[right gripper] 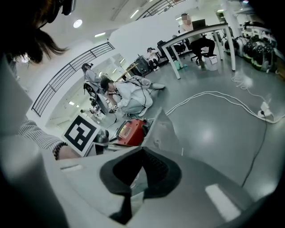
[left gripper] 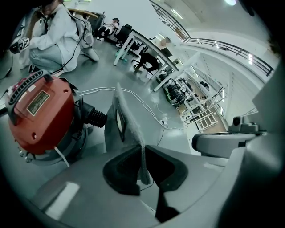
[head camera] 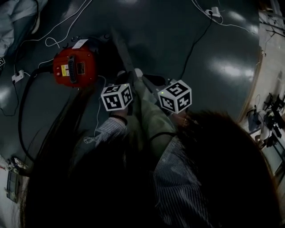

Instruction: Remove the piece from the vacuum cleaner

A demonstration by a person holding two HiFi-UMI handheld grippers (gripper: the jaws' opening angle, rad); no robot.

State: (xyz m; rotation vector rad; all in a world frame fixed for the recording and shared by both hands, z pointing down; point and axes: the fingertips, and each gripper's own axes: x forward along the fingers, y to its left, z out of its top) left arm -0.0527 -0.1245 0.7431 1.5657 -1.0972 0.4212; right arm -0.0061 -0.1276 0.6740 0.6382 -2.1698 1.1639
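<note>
The red vacuum cleaner (head camera: 75,67) sits on the grey floor at the upper left, a ribbed black hose port (left gripper: 93,116) on its side. A grey cloth filter bag (head camera: 124,53) hangs free of it, to its right. My left gripper (head camera: 122,78) is shut on the bag's lower edge; in the left gripper view the cloth (left gripper: 122,120) runs up from between the jaws (left gripper: 143,149). My right gripper (head camera: 144,80) grips the same bag (right gripper: 164,131) from the other side, its jaws (right gripper: 143,151) closed on the edge. The vacuum (right gripper: 132,131) shows behind.
White cables and a power strip (head camera: 215,11) lie across the floor. A black hose (head camera: 22,111) loops at the left. People sit on the floor (left gripper: 49,35) near desks (left gripper: 142,44). The person's dark hair hides the lower part of the head view.
</note>
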